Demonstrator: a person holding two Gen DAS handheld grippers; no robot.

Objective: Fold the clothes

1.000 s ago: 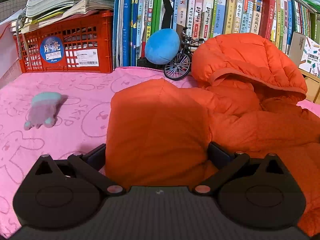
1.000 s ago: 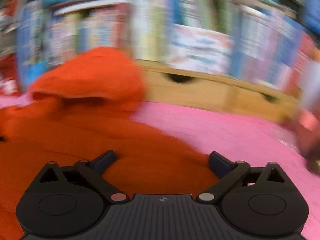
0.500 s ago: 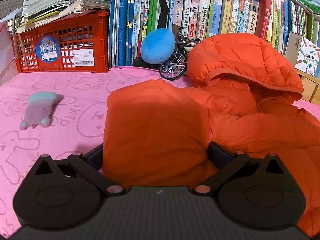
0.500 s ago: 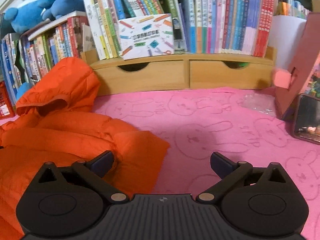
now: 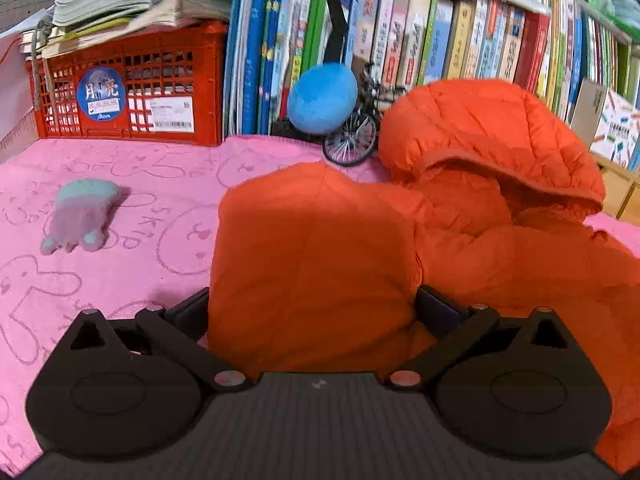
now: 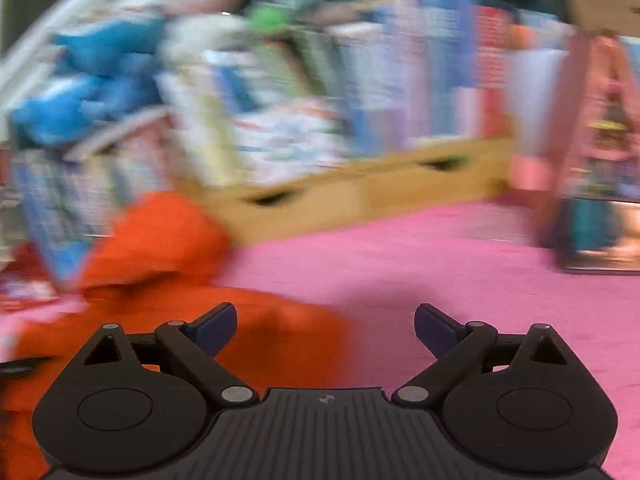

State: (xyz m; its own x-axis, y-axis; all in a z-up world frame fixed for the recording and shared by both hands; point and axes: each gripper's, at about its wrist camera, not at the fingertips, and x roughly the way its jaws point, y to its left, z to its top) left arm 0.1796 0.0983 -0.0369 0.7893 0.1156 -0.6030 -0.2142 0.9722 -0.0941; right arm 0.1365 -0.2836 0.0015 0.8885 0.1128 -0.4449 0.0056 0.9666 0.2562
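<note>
**A:** Where's the jacket right now?

**B:** The orange jacket (image 5: 460,240) lies on the pink cloth (image 5: 120,208), hood (image 5: 492,128) at the far end against the books (image 5: 440,36). One sleeve (image 5: 312,264) is folded in and stands up as a broad flap right in front of my left gripper (image 5: 312,312).

**A:** Are you holding that flap?

**B:** It sits between my left fingers (image 5: 436,308), filling the whole gap, with both fingers set wide at its edges. Whether they actually press on it, I cannot tell.

**A:** And your right side?

**B:** My right gripper (image 6: 324,324) is wide apart with nothing between the fingers, though the jaws have just been closing a touch. The view is badly blurred. Jacket (image 6: 160,280) is at near left there, its edge just under my left finger; bare pink cloth (image 6: 440,264) is ahead and right.

**A:** What else is about?

**B:** From the left view: a red crate (image 5: 128,88) far left with papers stacked on top, a blue ball (image 5: 322,98) and a toy bike (image 5: 356,136) beside the hood, and a small grey-green plush (image 5: 80,216) lying alone on the cloth at left, well apart from the jacket. From the right: a wooden drawer unit (image 6: 360,196) under the blurred books.
</note>
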